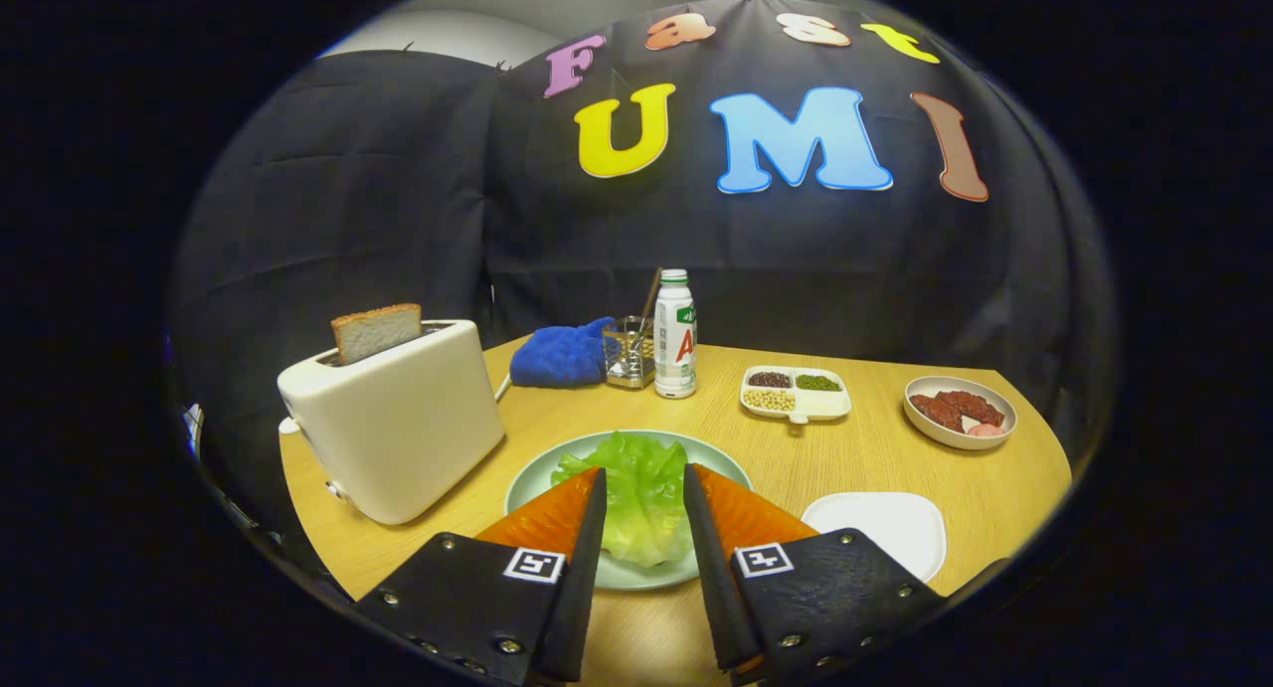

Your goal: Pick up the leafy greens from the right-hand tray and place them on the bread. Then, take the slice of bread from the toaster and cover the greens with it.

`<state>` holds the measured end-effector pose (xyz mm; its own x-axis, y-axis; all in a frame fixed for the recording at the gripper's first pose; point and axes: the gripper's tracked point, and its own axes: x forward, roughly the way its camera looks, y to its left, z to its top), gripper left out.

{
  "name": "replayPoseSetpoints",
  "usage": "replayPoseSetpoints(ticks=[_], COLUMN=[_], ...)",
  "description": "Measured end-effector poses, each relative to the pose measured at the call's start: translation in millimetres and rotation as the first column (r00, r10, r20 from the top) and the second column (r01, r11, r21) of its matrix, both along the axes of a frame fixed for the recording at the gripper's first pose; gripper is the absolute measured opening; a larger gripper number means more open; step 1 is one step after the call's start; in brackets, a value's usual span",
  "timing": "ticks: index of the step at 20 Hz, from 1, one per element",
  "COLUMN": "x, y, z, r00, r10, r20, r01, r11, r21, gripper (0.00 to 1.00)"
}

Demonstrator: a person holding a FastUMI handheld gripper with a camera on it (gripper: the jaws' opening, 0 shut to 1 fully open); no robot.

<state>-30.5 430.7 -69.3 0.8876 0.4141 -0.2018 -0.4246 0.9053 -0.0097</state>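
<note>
- Hovering over the green plate (527,480), I have my gripper (643,480) spread, its fingers apart and gripping nothing.
- Leafy greens (636,488) lie on that plate between my fingers and just below them; I cannot tell whether either finger touches the leaf. The bread under the greens is hidden from me, so I judge the leaf is already laid where it belongs.
- White tray (885,533), just right of my fingers, carries nothing.
- By my reckoning the next thing to fetch is the slice of bread (376,331), standing upright in the slot of the toaster (398,419).
- What the coming move turns on: the toaster sits to the left of my fingers and a little beyond them, near the plate. The slice's top edge runs left-to-right across my view, its flat face towards me.
- I judge I would need to swing left, rise above the slot, and bring the fingers down on the slice's two flat faces.
</note>
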Motion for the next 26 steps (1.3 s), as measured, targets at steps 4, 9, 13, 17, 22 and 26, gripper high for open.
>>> replayPoseSetpoints(ticks=[4, 9, 13, 17, 22, 26], x=[-30.8, -58.8, -69.5, -78.9, -86.3, -84.8], y=[20.4, 58.4, 93.1, 131.4, 168.9, 201.4], z=[18.0, 29.5, 22.1, 21.0, 36.8, 51.0], r00=[0.999, 0.996, 0.996, 0.996, 0.996, 0.995], r10=[-0.016, -0.006, 0.021, 0.048, 0.047, -0.001], r20=[0.042, 0.084, 0.084, 0.075, 0.081, 0.097], r01=[0.014, 0.003, -0.023, -0.051, -0.054, -0.007], r11=[0.999, 0.999, 1.000, 0.998, 0.994, 0.997], r21=[0.036, 0.038, 0.018, 0.046, 0.093, 0.083], gripper=[0.48, 0.48, 0.48, 0.48, 0.48, 0.48])
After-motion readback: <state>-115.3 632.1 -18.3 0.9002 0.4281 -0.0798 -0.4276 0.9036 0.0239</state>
